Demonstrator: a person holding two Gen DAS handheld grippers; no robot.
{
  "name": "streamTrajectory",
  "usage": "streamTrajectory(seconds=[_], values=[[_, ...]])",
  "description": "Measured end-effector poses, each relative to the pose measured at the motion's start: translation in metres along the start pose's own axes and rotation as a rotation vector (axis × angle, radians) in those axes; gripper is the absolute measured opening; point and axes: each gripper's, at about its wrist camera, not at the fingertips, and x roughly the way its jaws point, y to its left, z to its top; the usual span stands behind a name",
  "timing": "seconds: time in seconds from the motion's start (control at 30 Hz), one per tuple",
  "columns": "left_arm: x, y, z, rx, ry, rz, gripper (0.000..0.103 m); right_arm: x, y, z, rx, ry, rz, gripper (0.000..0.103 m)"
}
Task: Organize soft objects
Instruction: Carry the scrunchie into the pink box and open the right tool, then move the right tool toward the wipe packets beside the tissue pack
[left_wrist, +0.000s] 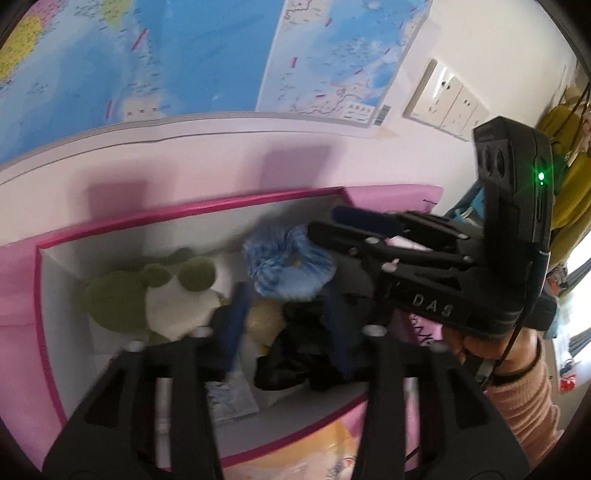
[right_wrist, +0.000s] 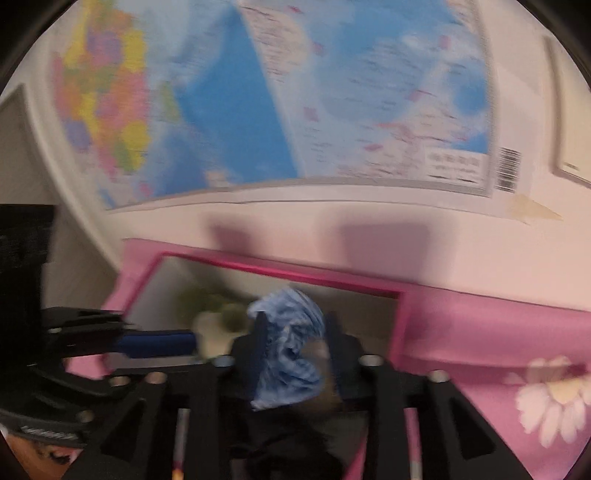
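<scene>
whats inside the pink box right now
In the pink box: a green and white plush, a blue fluffy item, dark cloth, a yellowish toy, and a pale packet. Anything beneath them is covered.

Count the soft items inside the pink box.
4 at least: green plush at left, blue striped cloth at back, beige plush in the middle, black fabric in front. More may lie hidden beneath.
</scene>
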Motion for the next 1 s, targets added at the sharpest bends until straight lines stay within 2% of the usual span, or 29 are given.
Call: streamTrajectory(seconds=[0.07, 0.23, 0.43, 0.57, 0.73, 1.0], values=[[-0.007, -0.001, -0.005, 0.014, -0.026, 0.016, 0.051, -0.004, 0.0, -0.003, -0.017, -0.013, -0.035, 0.037], [-0.042, -0.006, -0.024, 0.063, -0.105, 0.01, 0.051, -0.03, 0.007, -0.016, -0.058, -0.042, -0.035, 0.037], [-0.101, -0.004, -0.066, 0.098, -0.195, -0.036, 0.053, -0.077, 0.017, -0.043, -0.072, -0.077, 0.063, 0.038], [-0.129, 0.003, -0.099, 0.097, -0.228, -0.053, 0.057, -0.106, 0.026, -0.066, -0.084, -0.082, 0.124, 0.041], [-0.139, 0.01, -0.137, 0.088, -0.214, -0.035, 0.057, -0.13, 0.048, -0.096, -0.102, -0.063, 0.214, 0.044], [-0.14, 0.021, -0.196, 0.051, -0.147, -0.045, 0.057, -0.149, 0.089, -0.152, -0.159, 0.03, 0.315, 0.044]])
